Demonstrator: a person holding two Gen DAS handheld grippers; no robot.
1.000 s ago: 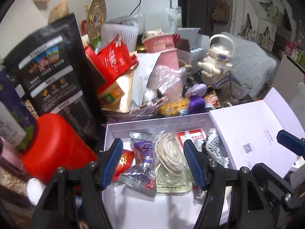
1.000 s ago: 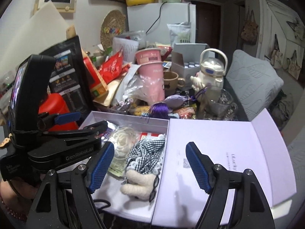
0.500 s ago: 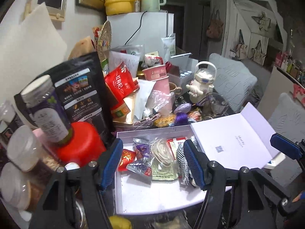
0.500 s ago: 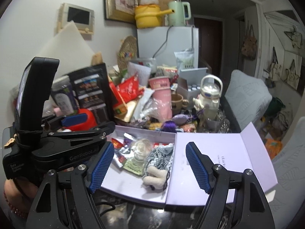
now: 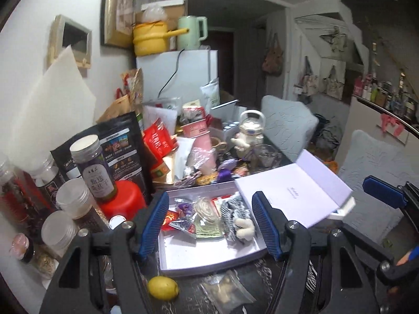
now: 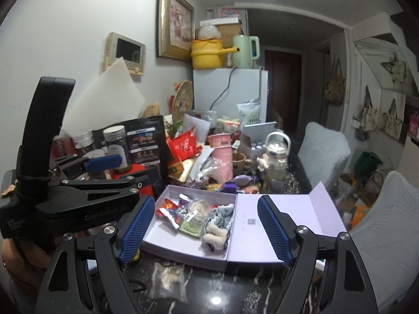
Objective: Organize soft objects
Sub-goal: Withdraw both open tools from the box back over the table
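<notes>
Left claw (image 5: 209, 225) gapes over the box (image 5: 209, 259), hiding its edges.

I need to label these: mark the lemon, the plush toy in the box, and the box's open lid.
lemon (image 5: 163, 287), left wrist view, middle of its yellow skin.
plush toy (image 6: 215, 233), right wrist view, its cream body.
open lid (image 6: 288, 217), right wrist view, bare inner face.
</notes>
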